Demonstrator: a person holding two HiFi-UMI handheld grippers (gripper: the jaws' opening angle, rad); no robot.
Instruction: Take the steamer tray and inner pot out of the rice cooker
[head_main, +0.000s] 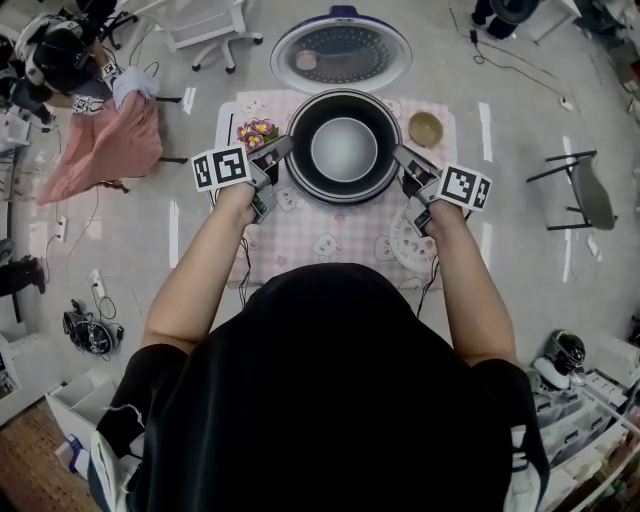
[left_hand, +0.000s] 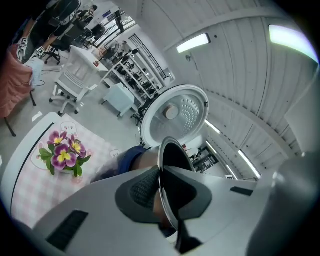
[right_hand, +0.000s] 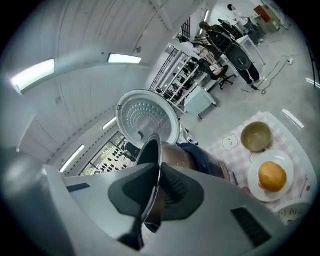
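The inner pot (head_main: 300, 150), dark-rimmed with a pale bottom, sits in the dark blue rice cooker (right_hand: 215, 162) at the middle of the table. My left gripper (head_main: 283, 152) is shut on the pot's left rim, which stands edge-on between its pads (left_hand: 142, 190). My right gripper (head_main: 402, 160) is shut on the right rim (right_hand: 150, 150). In the right gripper view the pot's coppery wall (right_hand: 175, 155) shows above the cooker body. A white perforated steamer tray (head_main: 412, 242) lies on the cloth near my right forearm.
The cooker's lid (head_main: 341, 52) stands open behind the pot. A small pot of purple flowers (head_main: 257, 131) is left of the cooker. To its right are a brown bowl (head_main: 425, 128) and a plate with an orange (right_hand: 272, 175). Chairs and cables lie around the table.
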